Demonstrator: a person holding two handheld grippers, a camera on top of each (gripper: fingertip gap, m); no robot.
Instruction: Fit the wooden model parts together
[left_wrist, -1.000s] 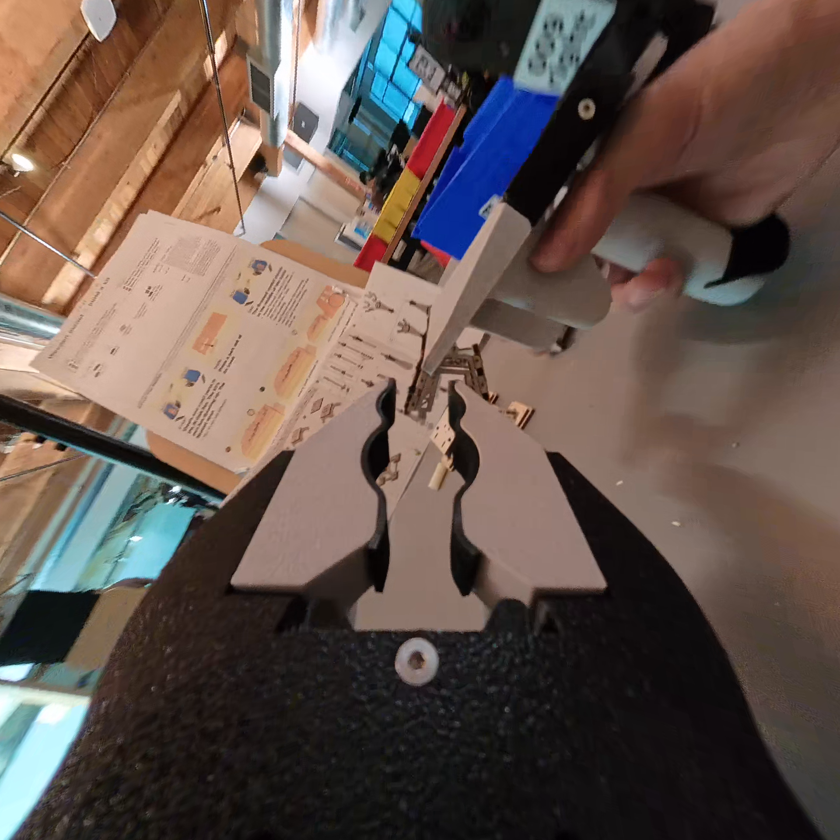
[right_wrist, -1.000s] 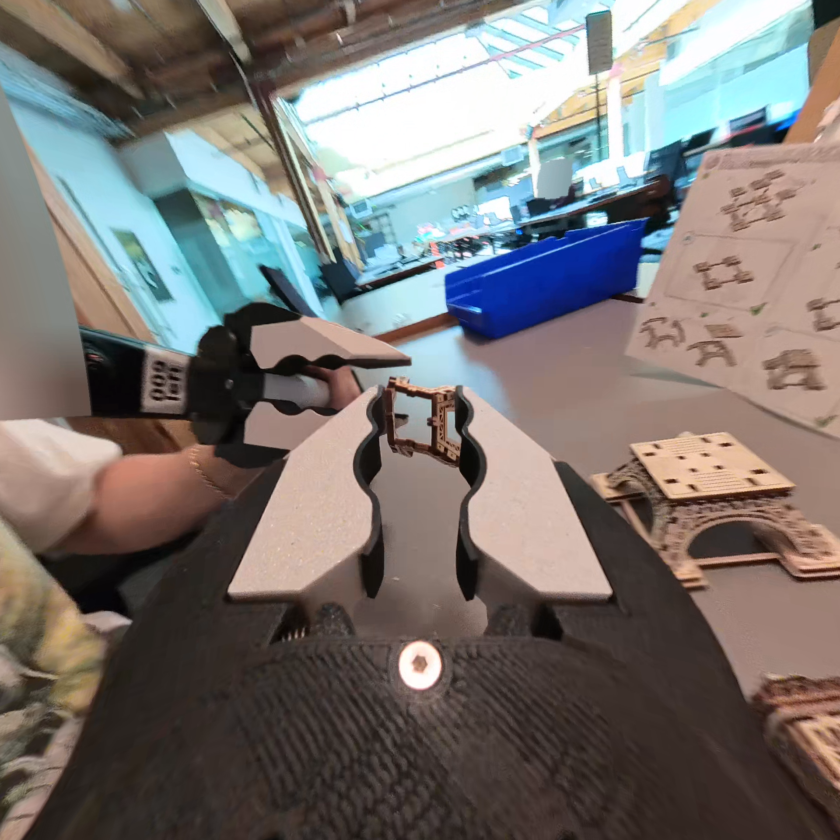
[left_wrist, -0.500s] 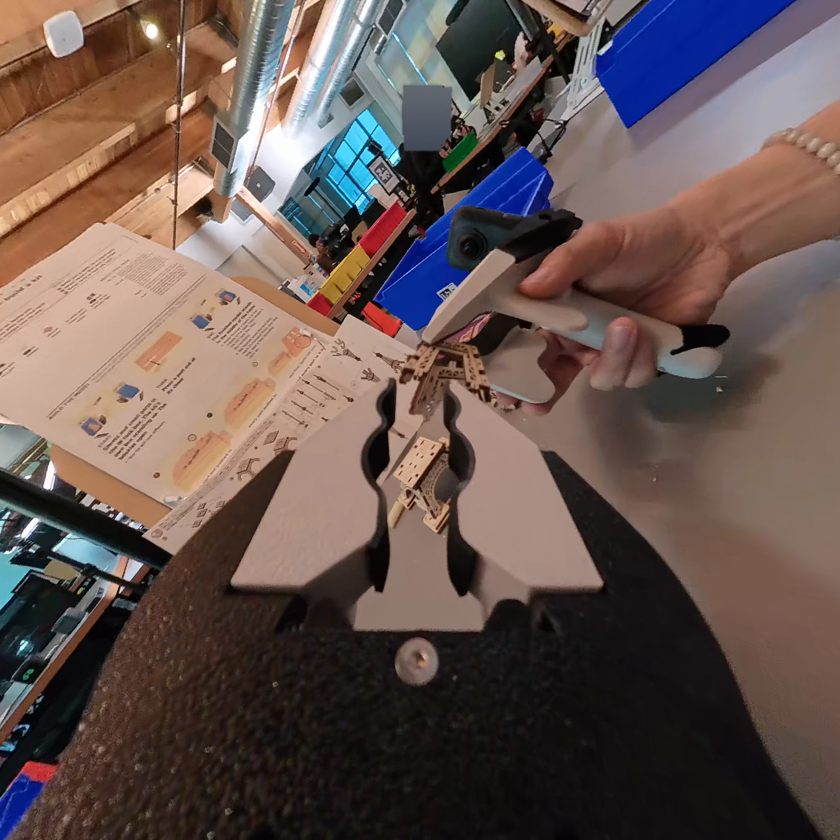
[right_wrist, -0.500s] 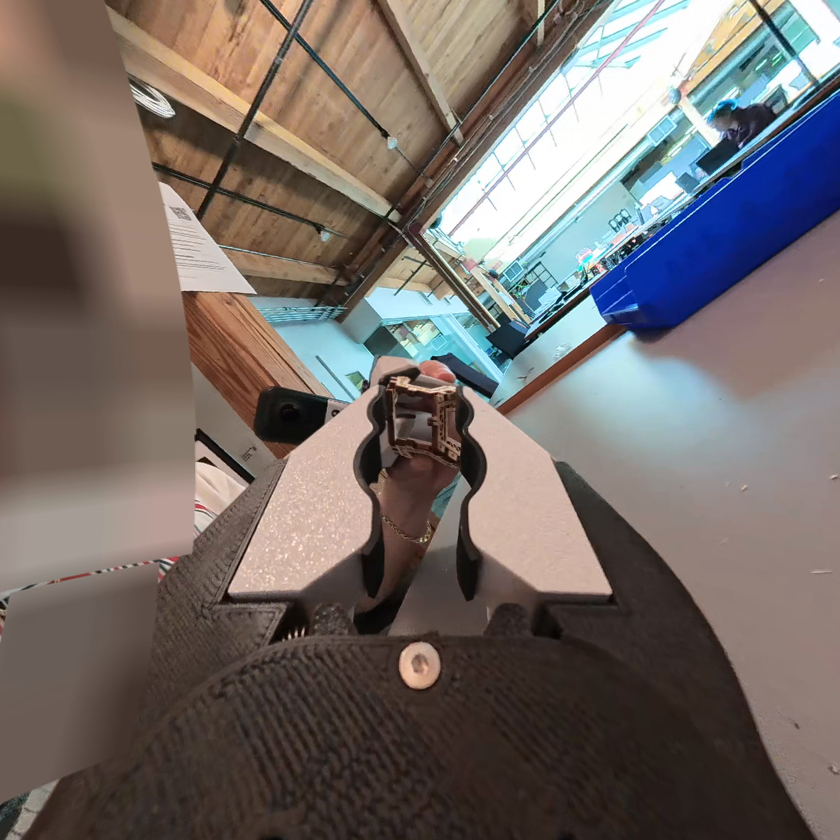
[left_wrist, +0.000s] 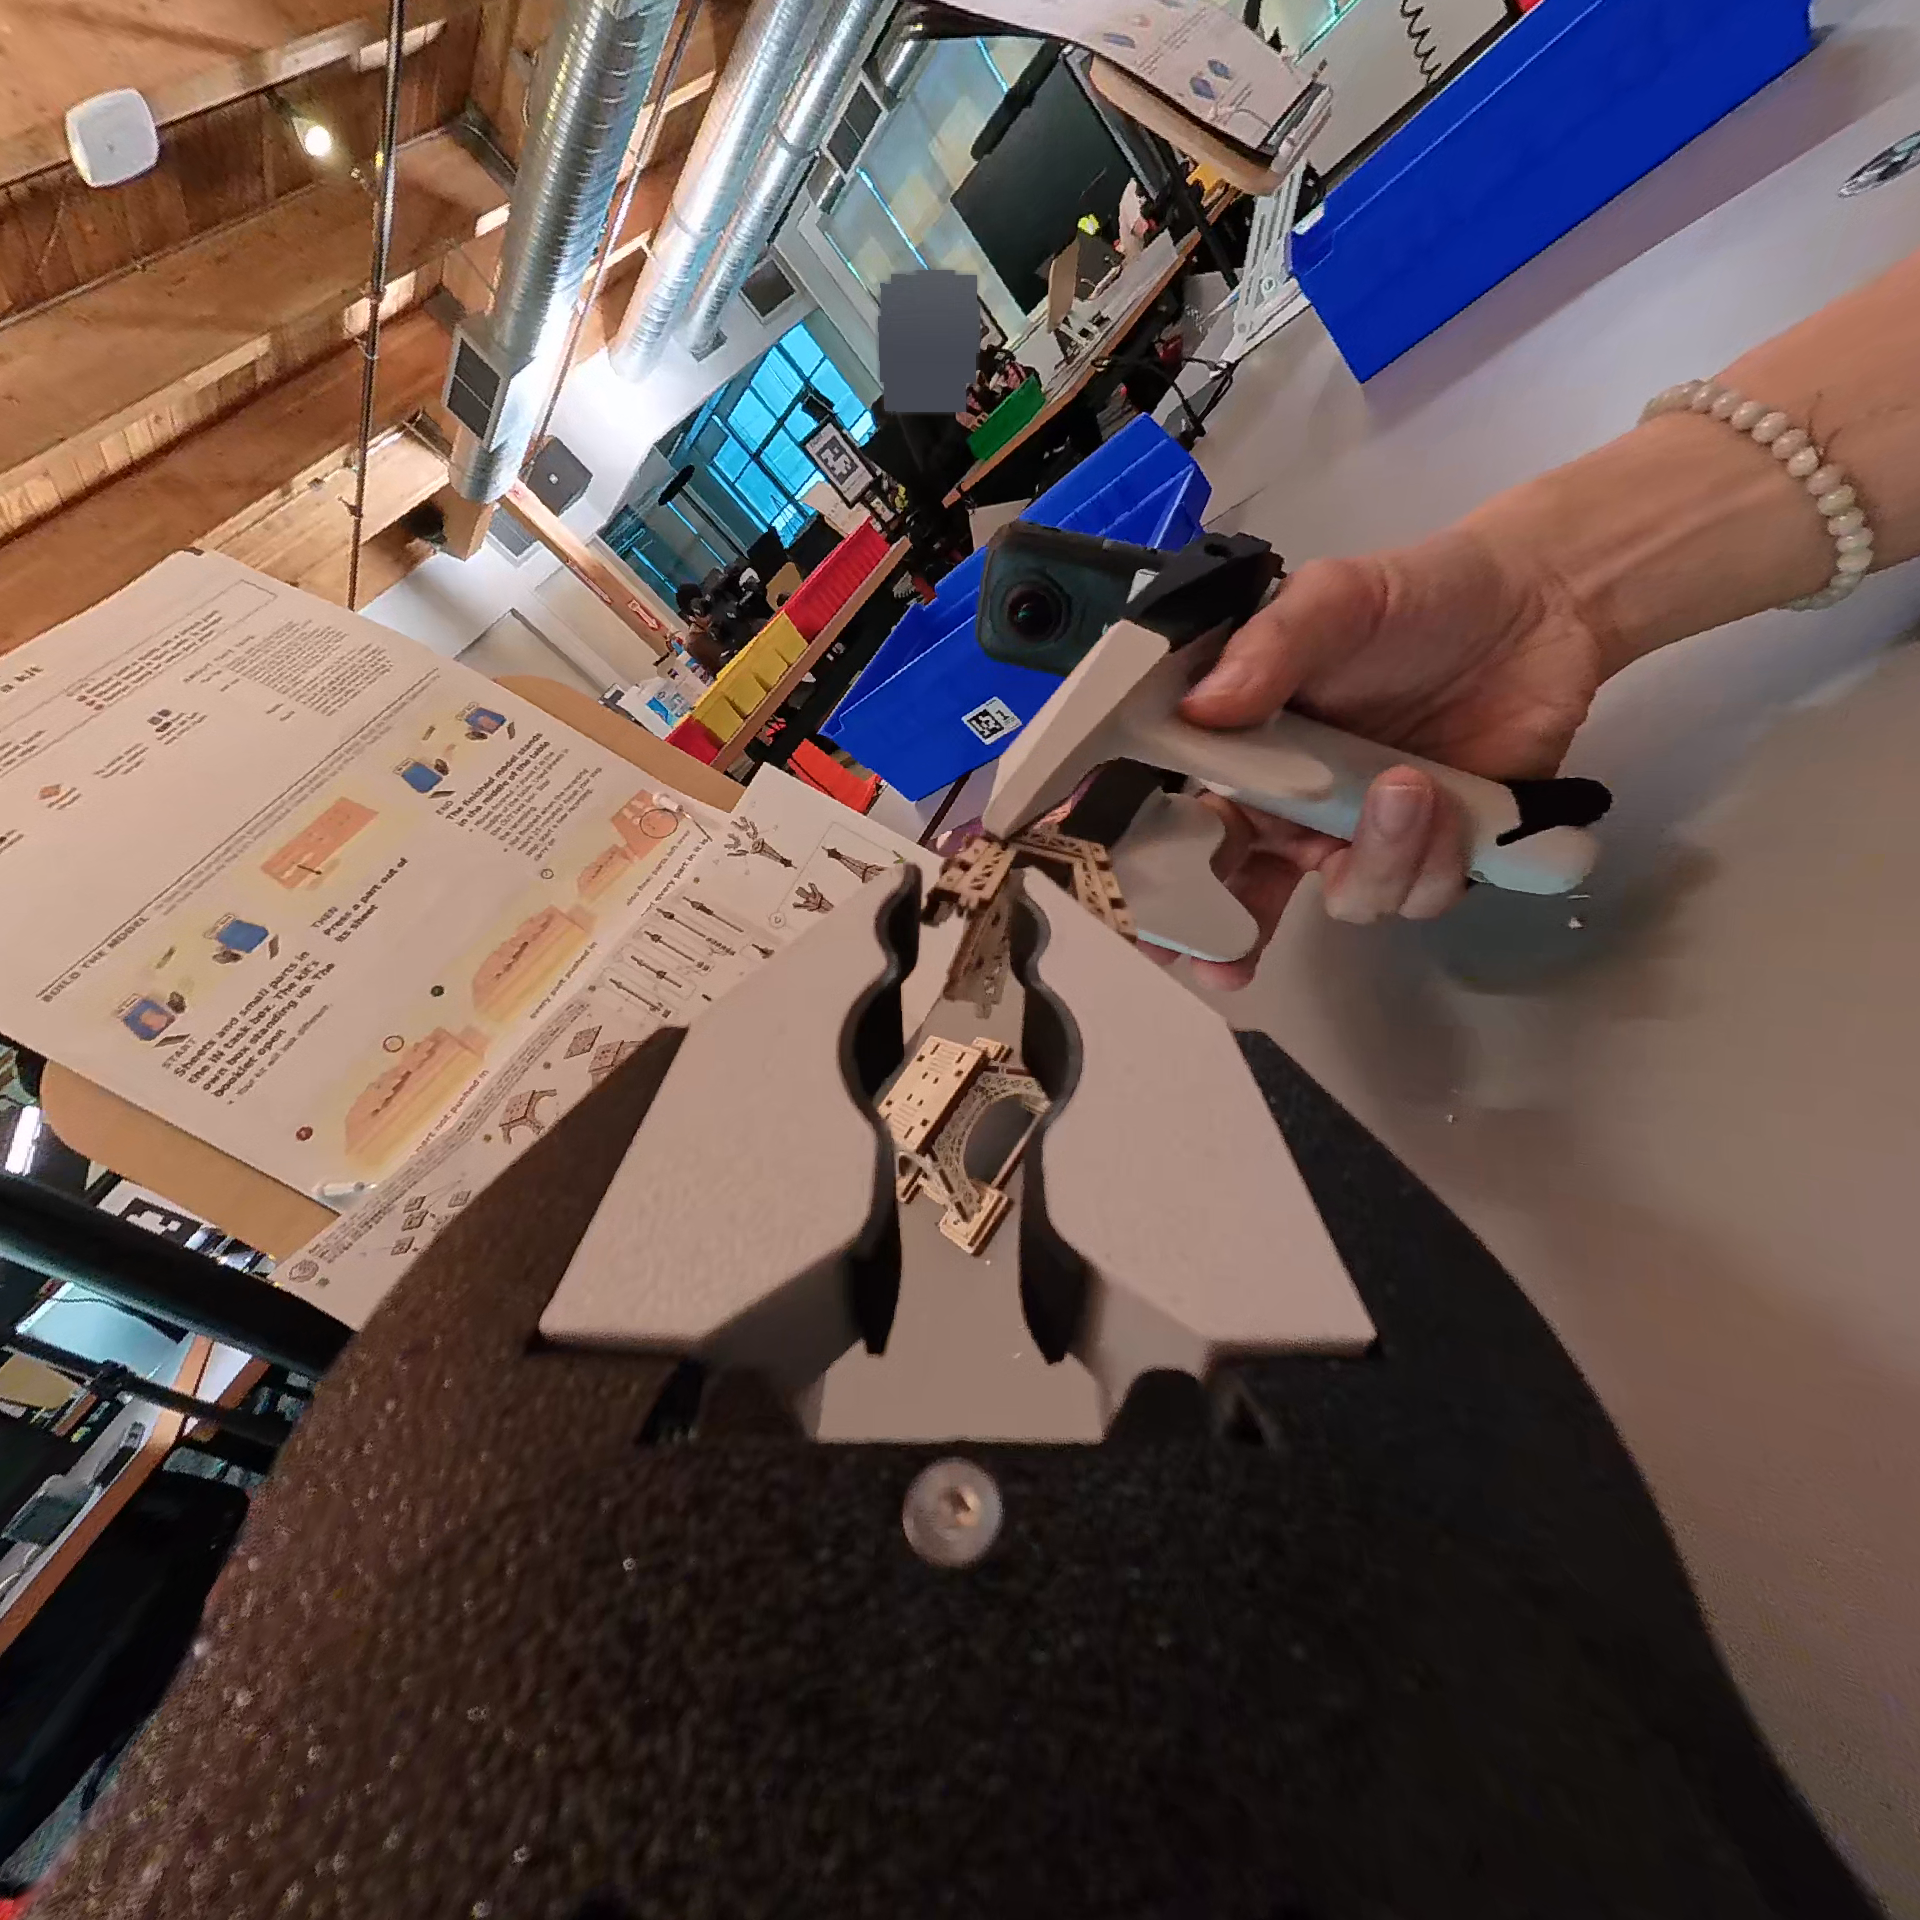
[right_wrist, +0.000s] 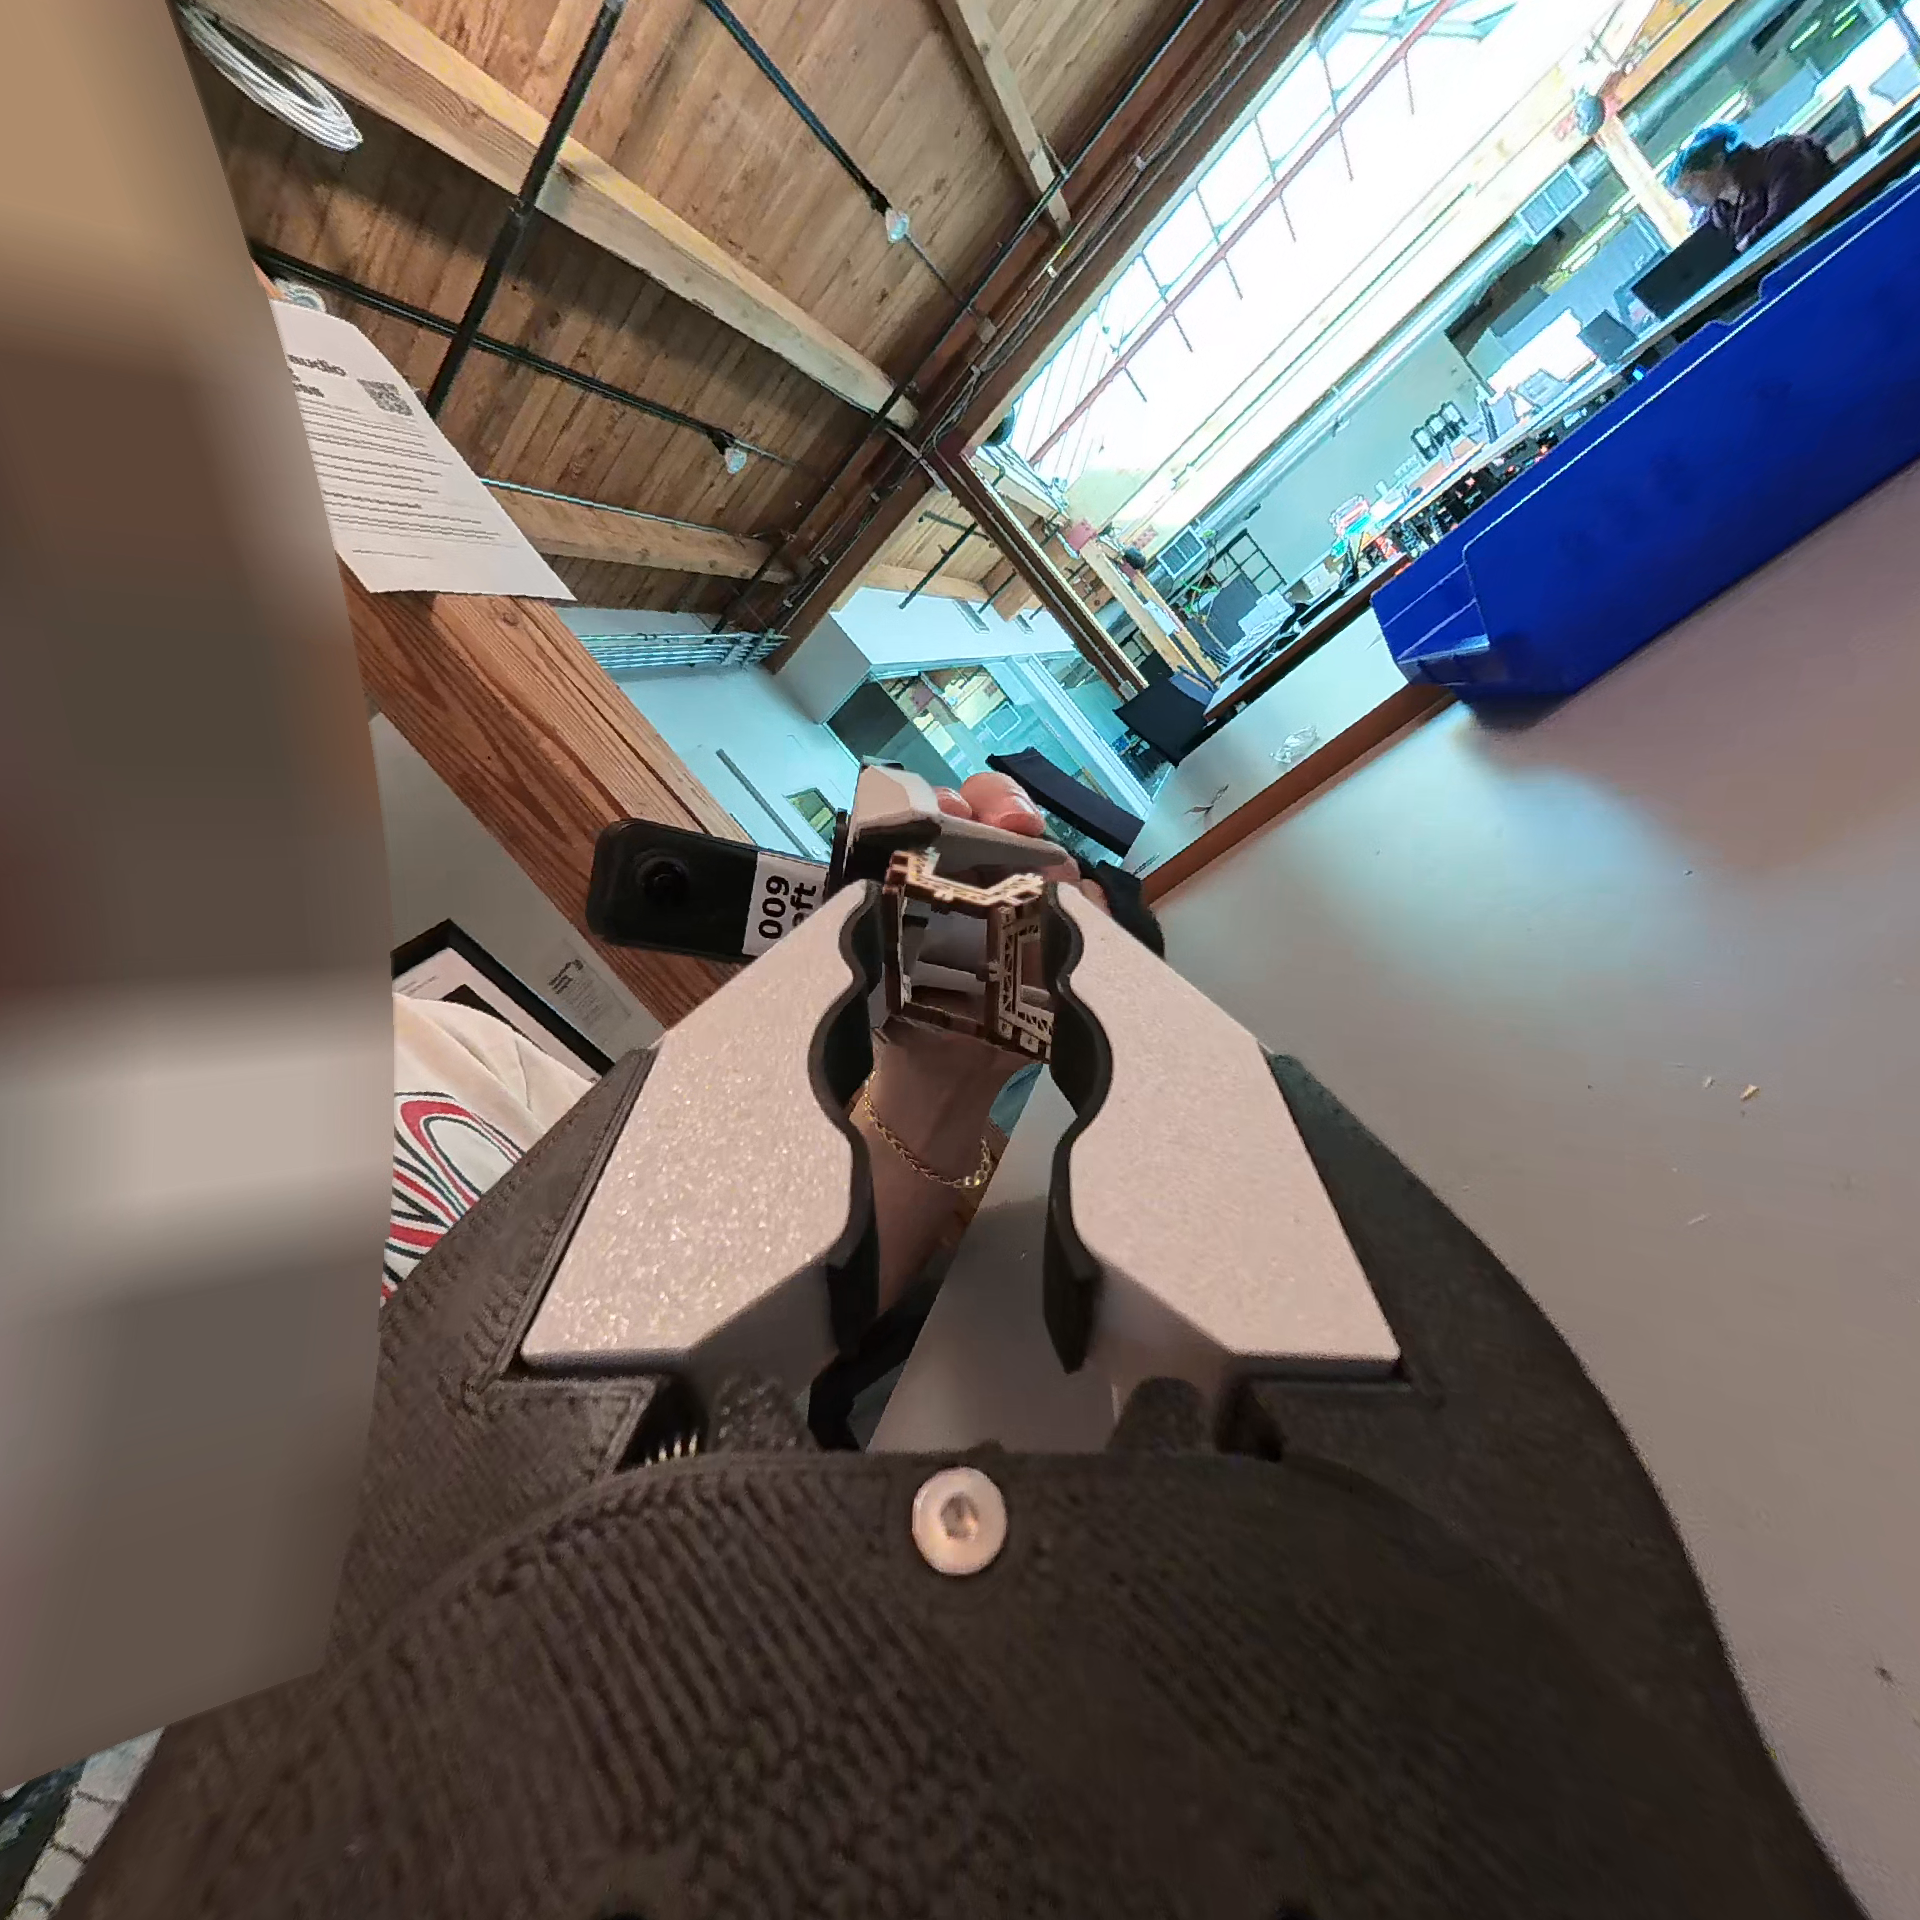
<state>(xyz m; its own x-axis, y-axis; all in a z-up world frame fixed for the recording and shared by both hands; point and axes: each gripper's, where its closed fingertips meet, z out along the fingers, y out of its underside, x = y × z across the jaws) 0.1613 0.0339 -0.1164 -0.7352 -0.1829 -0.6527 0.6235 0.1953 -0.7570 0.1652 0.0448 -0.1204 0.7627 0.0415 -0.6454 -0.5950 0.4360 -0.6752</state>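
Wooden lattice frame (right_wrist: 966, 961) pinched at the tips of the right gripper (right_wrist: 966, 935).
Only from the left wrist: arched wooden base (left_wrist: 961, 1132) on the table (left_wrist: 1558, 1195), beyond the left gripper (left_wrist: 966, 914), jaws narrow, empty.

Grey worktop (left_wrist: 1621, 1299) bare to the right of the tower base (left_wrist: 961, 1127), open approach there. Left side blocked by propped instruction sheets (left_wrist: 312, 862). Above the base, the right gripper (left_wrist: 1049, 862) with its lattice frame (left_wrist: 1039, 883) sits just past the left gripper (left_wrist: 961, 925) tips, little gap between. Blue bins (left_wrist: 1538, 177) line the far edge, well apart.
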